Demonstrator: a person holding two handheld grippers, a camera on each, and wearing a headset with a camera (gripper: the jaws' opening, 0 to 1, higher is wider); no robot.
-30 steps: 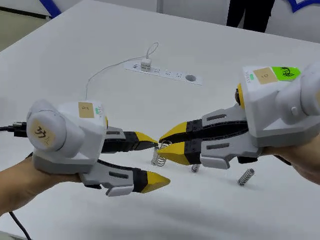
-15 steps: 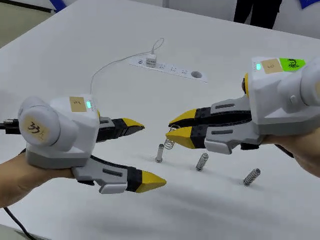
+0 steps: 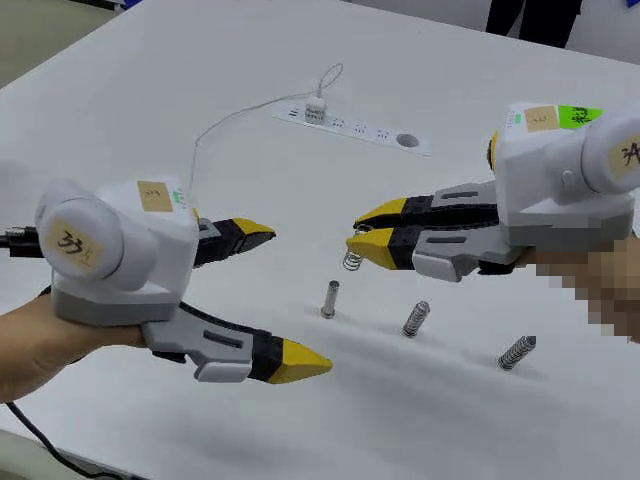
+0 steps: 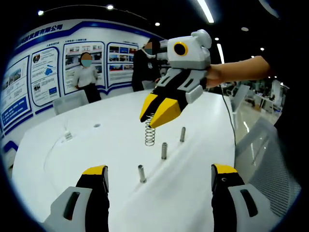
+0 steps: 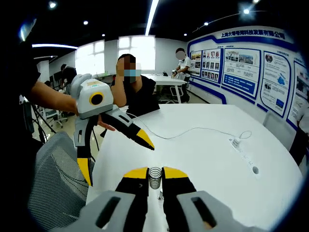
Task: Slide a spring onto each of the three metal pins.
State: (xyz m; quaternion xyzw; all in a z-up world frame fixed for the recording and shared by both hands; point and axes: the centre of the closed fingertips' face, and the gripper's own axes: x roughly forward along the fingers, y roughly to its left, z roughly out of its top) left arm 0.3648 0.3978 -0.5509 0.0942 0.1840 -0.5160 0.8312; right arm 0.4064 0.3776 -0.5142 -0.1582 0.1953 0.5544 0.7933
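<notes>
My right gripper [image 3: 362, 237] is shut on the top of a small spring [image 3: 352, 258], which hangs from its yellow tips above the white table. Its own view shows the spring [image 5: 154, 178] pinched between the jaws. A bare metal pin [image 3: 329, 298] stands just below and to the left of the hanging spring. Right of it, two more coiled springs [image 3: 415, 318] [image 3: 517, 351] stand up from the table, seemingly over pins. My left gripper [image 3: 280, 298] is open and empty, left of the bare pin. From the left gripper view, three pins [image 4: 164, 150] line up under the held spring [image 4: 150, 130].
A white power strip [image 3: 355, 128] with a thin cable lies at the back of the white table [image 3: 200, 90]. A grey mesh chair [image 5: 53, 179] stands at the table's edge. Several people stand or sit in the room behind.
The two grippers have drawn apart. The right one has risen to the right with the spring, which now hangs clear of the bare pin. The left has pulled back leftward.
</notes>
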